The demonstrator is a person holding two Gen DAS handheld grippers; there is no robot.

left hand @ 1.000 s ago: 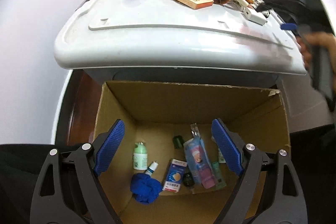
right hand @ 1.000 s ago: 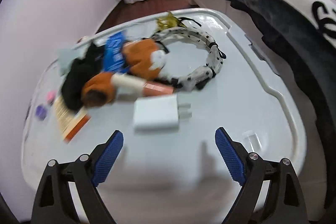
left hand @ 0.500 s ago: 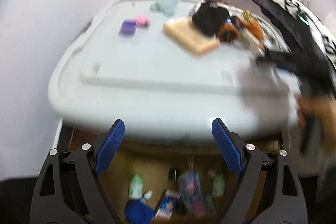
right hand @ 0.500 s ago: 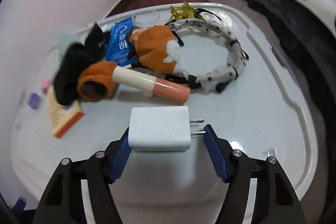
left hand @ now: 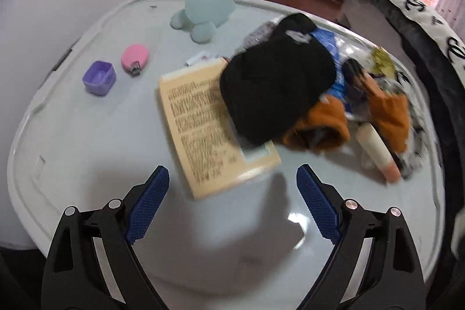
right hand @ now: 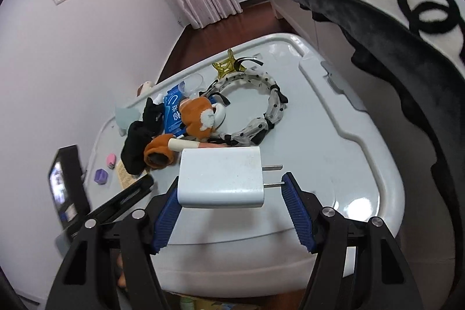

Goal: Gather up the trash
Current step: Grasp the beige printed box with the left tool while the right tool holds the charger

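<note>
My right gripper (right hand: 229, 205) is clamped on the charger (right hand: 221, 177), a smooth white plastic block with two thin metal prongs sticking out toward the right pad; its jaws closed in within the last second and the block now hangs between them, clear of the lid (right hand: 348, 164). My left gripper (left hand: 232, 205) has just spread its jaws a little wider and holds nothing, its ribbed blue pads hovering over the near end of the box (left hand: 209, 124), a flat cream carton covered in small print. I judge the job only partly done: one piece is in hand and not yet dropped anywhere, and most of the clutter is on the glossy white plastic lid. There is a soft black cloth (left hand: 276, 86) slumped over the far end of the box, a fuzzy orange plush (left hand: 319, 124) beside it, a smooth cream tube (left hand: 377, 153) with a pink cap, a crinkly blue packet (right hand: 173, 112), and a spotted gauzy headband (right hand: 261, 106) curved in a loop. Farther to the left lie a small purple cup (left hand: 98, 77), a round pink clipper (left hand: 135, 58) and a pale blue rubbery toy (left hand: 206, 10). The box looks like the next pick for the left hand; being stiff and flat, it should grip well across its narrow edges, though the cloth on top may drag along.
</note>
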